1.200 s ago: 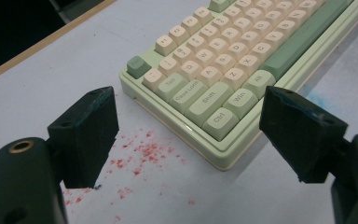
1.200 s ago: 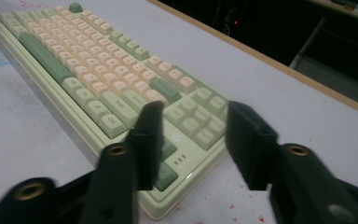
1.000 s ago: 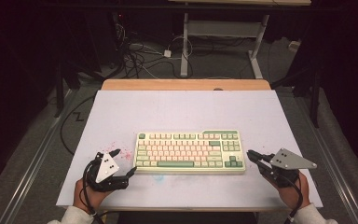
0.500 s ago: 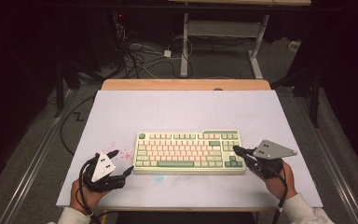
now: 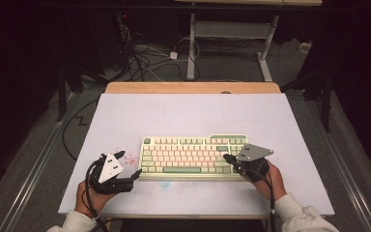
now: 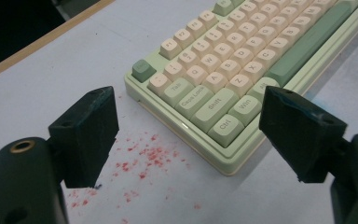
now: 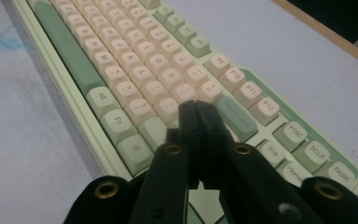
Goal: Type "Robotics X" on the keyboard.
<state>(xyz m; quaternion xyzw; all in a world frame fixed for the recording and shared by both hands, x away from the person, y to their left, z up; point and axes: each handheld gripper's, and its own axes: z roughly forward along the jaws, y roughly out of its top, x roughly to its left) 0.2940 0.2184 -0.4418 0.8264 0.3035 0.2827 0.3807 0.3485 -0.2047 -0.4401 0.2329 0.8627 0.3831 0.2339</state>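
Right hand-held gripper (image 7: 196, 109): jaws clenched together with nothing between them, tips over the right-hand keys of the keyboard (image 5: 193, 155), near its Enter area (contact with a key cannot be told). Left hand-held gripper (image 6: 186, 135): released, jaws spread wide and empty after a brief dip and reopening, just off the keyboard's near-left corner, above red specks (image 6: 144, 158) on the worktop (image 5: 183, 116). Keyboard lies flat on the worktop's near half, between the two hands.
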